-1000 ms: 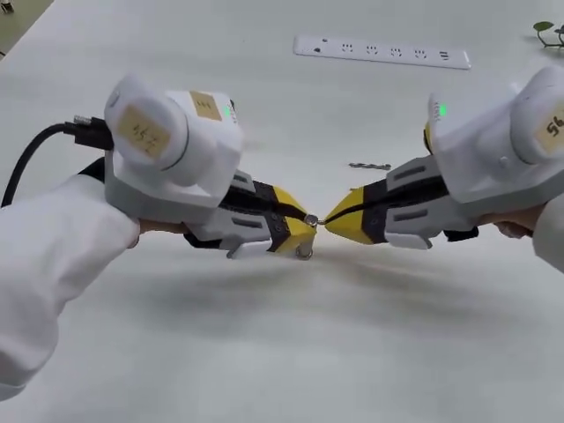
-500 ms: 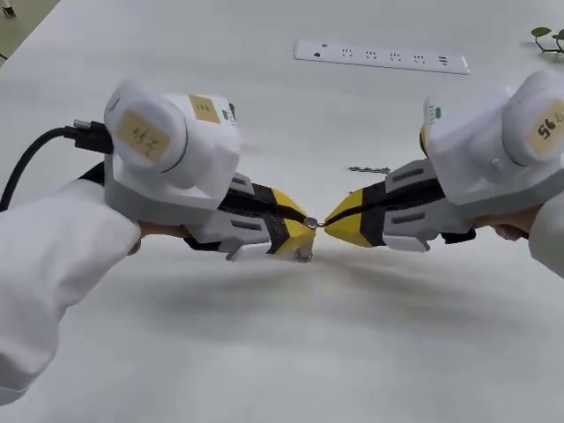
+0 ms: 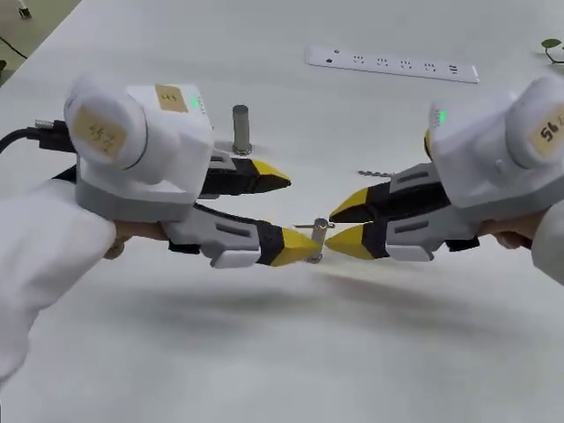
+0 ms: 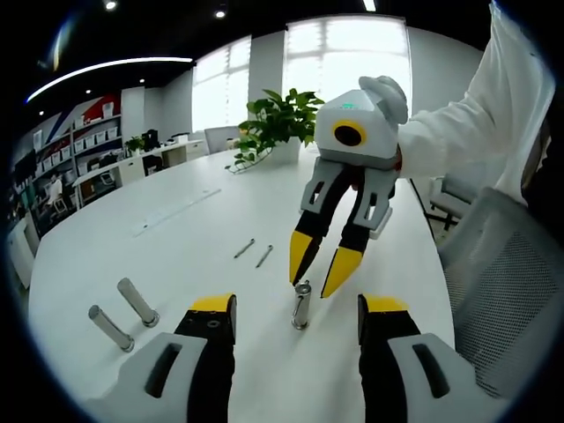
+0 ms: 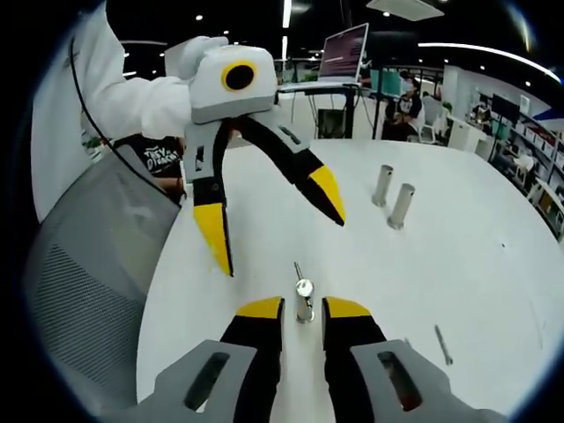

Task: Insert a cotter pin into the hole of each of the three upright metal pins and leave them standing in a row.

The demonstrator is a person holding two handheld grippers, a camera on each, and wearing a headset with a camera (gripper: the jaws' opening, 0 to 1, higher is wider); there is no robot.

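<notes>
A short upright metal pin (image 3: 319, 238) stands on the white table with a cotter pin (image 3: 307, 226) through its top. My left gripper (image 3: 300, 217) is open, its jaws wide apart on either side of that pin (image 4: 301, 308) without touching it. Facing it, my right gripper (image 3: 330, 230) is open a little, with its tips right at the pin's head (image 5: 304, 300). The cotter pin's end (image 5: 298, 269) sticks out toward the left gripper (image 5: 282, 247). Two more upright pins (image 4: 139, 301) (image 4: 110, 328) stand side by side further off (image 5: 402, 205) (image 5: 382, 185).
Loose cotter pins (image 4: 245, 248) (image 4: 264, 256) lie on the table beyond the right gripper (image 4: 310, 286); one (image 3: 374, 174) shows above it in the head view. A white power strip (image 3: 392, 65) lies at the far edge. A potted plant (image 4: 278, 132) stands further back.
My left gripper was shut around the pin and has opened wide. The right gripper's jaws have parted too, leaving the cotter pin in the pin. The head camera has shifted.
</notes>
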